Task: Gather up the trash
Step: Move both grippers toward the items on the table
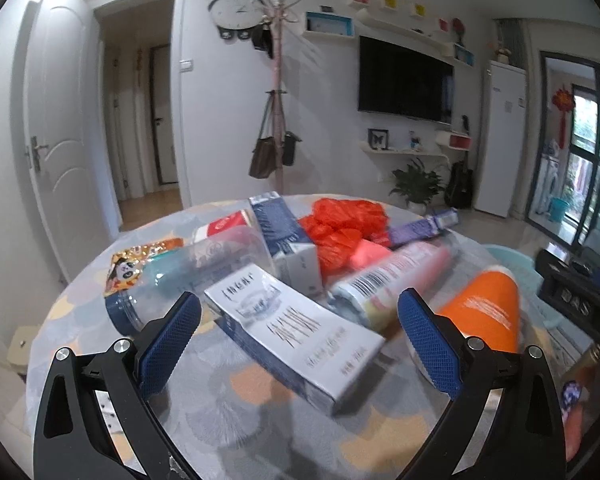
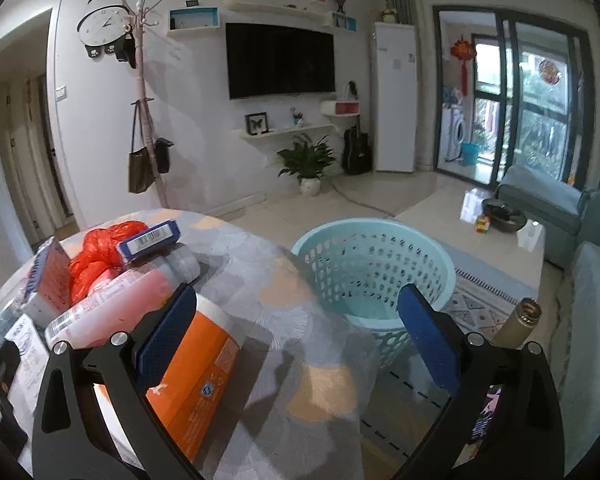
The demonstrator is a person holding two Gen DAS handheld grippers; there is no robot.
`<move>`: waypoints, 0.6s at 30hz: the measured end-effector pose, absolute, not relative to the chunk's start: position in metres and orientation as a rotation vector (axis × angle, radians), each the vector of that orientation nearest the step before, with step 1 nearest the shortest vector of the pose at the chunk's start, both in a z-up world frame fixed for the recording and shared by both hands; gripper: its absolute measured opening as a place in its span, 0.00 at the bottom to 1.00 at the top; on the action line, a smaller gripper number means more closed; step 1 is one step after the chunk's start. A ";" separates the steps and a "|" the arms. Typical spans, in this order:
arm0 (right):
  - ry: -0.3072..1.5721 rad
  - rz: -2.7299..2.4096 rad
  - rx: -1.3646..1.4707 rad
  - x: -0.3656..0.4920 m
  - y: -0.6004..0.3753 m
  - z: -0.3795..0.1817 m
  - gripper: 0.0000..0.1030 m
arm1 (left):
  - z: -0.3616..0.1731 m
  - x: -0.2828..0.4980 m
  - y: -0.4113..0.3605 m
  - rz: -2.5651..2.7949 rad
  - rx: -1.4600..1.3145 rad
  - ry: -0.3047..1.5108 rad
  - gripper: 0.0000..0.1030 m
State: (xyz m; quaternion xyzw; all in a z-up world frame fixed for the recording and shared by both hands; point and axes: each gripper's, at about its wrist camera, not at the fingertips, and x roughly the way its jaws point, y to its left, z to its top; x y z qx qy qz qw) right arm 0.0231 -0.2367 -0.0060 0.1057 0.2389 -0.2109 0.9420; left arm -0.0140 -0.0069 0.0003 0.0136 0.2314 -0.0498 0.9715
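A: Table stock, left to right, left wrist view?

B: Item 1, panda snack wrapper (image 1: 134,266), at 9 o'clock of the heap. Item 2, clear bottle with a blue cap (image 1: 188,276), lying on its side. Item 3, white carton (image 1: 292,332), flat, nearest the camera. Item 4, blue-and-white box (image 1: 284,236), behind it at 12 o'clock. Item 5, red plastic bag (image 1: 340,228), crumpled. Item 6, pink bottle (image 1: 392,280), on its side. Item 7, orange canister (image 1: 484,308), at 3 o'clock, also lying down.

A: Receptacle?

B: Teal basket (image 2: 374,272), on the floor just beyond the table (image 2: 284,344) edge, at 1 o'clock in the right wrist view. Nothing visible inside it.

A: Grippers?

B: Left gripper (image 1: 296,330): fingers spread wide, nothing held, low over the table and level, straddling the white carton. Right gripper (image 2: 298,340): likewise spread wide and unloaded, its left finger in front of the orange canister, aimed toward the basket.

A: Step in hand?

B: Judged as the first pick; no item looks collected. Next move calls for advancing the left gripper around the carton, closing across its narrow width, then carrying it over to the basket.
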 end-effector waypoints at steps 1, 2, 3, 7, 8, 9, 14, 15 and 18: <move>0.492 -0.420 0.207 0.022 -0.236 -0.005 0.89 | 0.000 -0.018 -0.008 -0.106 0.034 0.474 0.93; 0.496 -0.414 0.190 0.022 -0.234 -0.003 0.86 | 0.001 -0.022 -0.007 -0.111 0.035 0.482 0.93; 0.499 -0.406 0.174 0.022 -0.232 -0.002 0.81 | 0.002 -0.025 -0.005 -0.117 0.026 0.493 0.93; 0.535 -0.326 0.142 0.018 -0.220 0.005 0.62 | 0.015 -0.035 0.022 -0.121 -0.034 0.511 0.93; 0.549 -0.293 0.144 0.017 -0.217 0.005 0.54 | 0.019 -0.036 0.028 -0.117 -0.039 0.509 0.93; 0.564 -0.260 0.146 0.016 -0.213 0.005 0.45 | 0.023 -0.036 0.036 -0.124 -0.047 0.511 0.93; 0.644 -0.169 0.166 0.012 -0.197 -0.003 0.44 | 0.028 -0.014 0.065 -0.195 -0.122 0.646 0.93; 0.659 -0.154 0.185 0.011 -0.195 -0.005 0.46 | 0.027 -0.009 0.067 -0.202 -0.144 0.665 0.92; 0.695 -0.113 0.219 0.006 -0.191 -0.015 0.64 | 0.020 -0.002 0.058 -0.238 -0.154 0.693 0.92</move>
